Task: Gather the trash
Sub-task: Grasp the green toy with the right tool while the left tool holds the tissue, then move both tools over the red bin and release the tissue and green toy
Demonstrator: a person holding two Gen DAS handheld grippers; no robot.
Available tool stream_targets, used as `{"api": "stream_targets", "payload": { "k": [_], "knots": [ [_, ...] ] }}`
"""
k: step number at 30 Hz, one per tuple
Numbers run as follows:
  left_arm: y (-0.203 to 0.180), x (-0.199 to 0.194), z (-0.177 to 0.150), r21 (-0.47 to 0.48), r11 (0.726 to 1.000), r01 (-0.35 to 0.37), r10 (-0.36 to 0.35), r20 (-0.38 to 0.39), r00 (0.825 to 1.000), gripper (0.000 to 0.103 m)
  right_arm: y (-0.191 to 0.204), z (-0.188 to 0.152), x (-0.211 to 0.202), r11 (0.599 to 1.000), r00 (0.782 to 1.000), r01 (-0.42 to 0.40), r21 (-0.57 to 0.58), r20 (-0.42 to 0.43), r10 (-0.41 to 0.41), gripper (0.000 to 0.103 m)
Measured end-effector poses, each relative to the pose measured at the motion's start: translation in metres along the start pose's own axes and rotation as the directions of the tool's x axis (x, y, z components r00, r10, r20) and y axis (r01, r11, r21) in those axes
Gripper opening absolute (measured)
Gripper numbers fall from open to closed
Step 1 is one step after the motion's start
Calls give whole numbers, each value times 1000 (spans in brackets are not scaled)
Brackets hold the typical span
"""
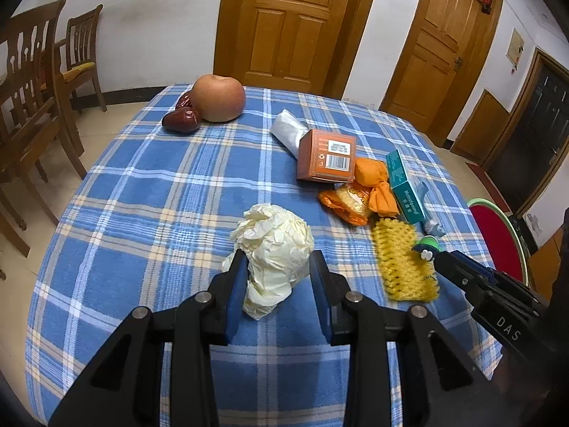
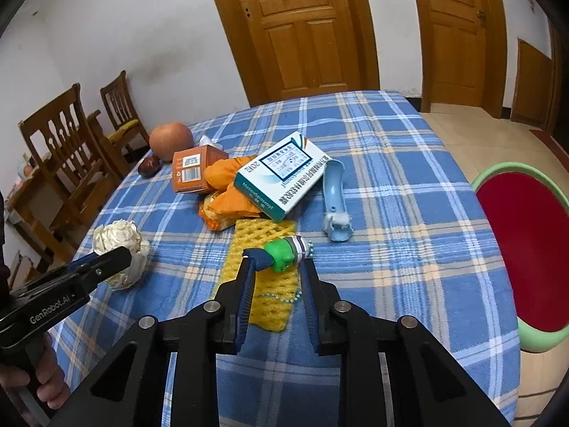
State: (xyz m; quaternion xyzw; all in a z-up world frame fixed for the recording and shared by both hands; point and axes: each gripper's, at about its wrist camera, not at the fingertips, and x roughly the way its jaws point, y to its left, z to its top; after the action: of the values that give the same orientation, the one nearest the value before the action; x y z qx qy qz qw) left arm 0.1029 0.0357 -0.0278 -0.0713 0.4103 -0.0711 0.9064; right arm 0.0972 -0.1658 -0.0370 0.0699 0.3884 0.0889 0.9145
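A crumpled cream paper ball (image 1: 272, 245) lies on the blue plaid tablecloth (image 1: 142, 195), between the open fingers of my left gripper (image 1: 279, 261); it also shows in the right wrist view (image 2: 121, 245). My right gripper (image 2: 275, 261) is open around a small green and blue toy figure (image 2: 284, 252) with a bead chain, lying on a yellow foam net (image 2: 263, 284). The jaws do not visibly press it. Orange wrappers (image 2: 227, 192), an orange box (image 2: 190, 172), a teal and white box (image 2: 281, 178) and a blue plastic piece (image 2: 334, 199) lie behind.
An apple (image 1: 218, 98) and red dates (image 1: 179, 119) sit at the far side of the table. A white packet (image 1: 288, 130) lies behind the orange box. A red bin with a green rim (image 2: 526, 227) stands off the table's right edge. Wooden chairs (image 1: 32, 106) stand left.
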Motion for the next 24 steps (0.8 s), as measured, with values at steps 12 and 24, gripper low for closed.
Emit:
{"api": "stream_targets", "payload": {
  "k": [12,24],
  "knots": [
    [4,1,-2,-12,1000,-6,6,-6,1000,35,-2,7,16,1000,1000,2,-14,-31,-2,56],
    [3,1,-2,-12,1000,-7,6,-6,1000,35,-1,8,34,1000,998,-29,-6,-49,29,49]
  ]
}}
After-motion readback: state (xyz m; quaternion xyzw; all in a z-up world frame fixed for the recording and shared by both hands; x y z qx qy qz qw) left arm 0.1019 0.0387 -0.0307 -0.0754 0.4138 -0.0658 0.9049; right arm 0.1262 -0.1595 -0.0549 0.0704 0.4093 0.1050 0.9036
